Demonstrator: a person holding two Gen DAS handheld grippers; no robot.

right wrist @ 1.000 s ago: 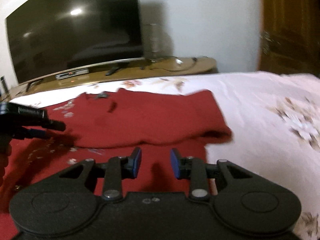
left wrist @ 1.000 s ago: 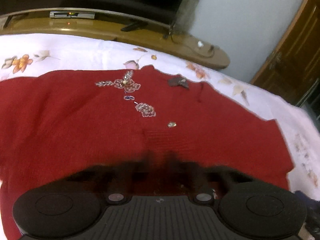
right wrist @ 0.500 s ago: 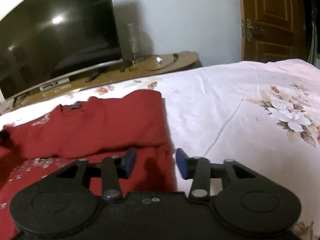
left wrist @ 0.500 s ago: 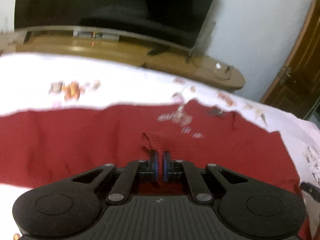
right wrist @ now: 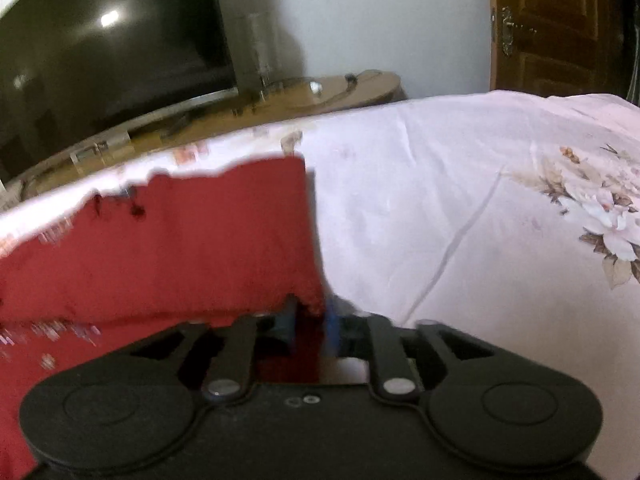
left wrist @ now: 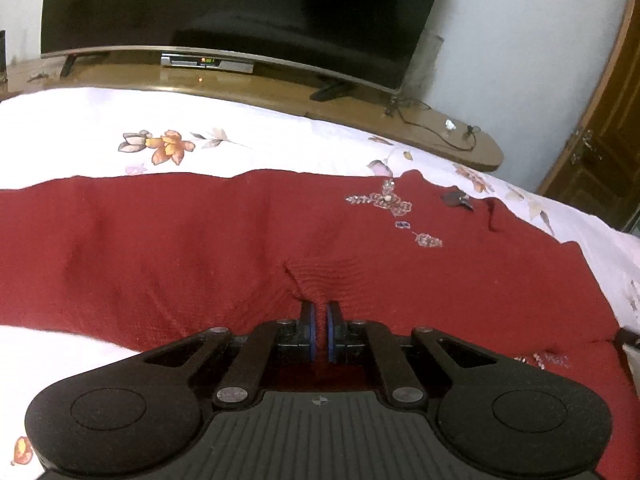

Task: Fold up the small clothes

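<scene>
Red knit garment (left wrist: 168,248) lay spread across the floral bedsheet (left wrist: 280,140), beaded trim toward the TV side, one panel already folded over on the right.

Left gripper (left wrist: 319,312): jaws pressed nearly together, pinching a puckered ridge of the knit near its middle. Ripples fanned out from the pinch, so the cloth looked under tension.

Right gripper (right wrist: 310,316): jaws closing at the folded panel's near corner, red cloth between the blue pads (right wrist: 331,326). View blurred; could not tell whether the pads had yet pressed on it.

Judgement: a two-point lift for the next fold was being set up. To do it well, the right pinch should catch both layers at the corner before any lift. Both hands ought to rise together, keeping the edge taut. The left bite looked shallow; knit can slip or stretch.
</scene>
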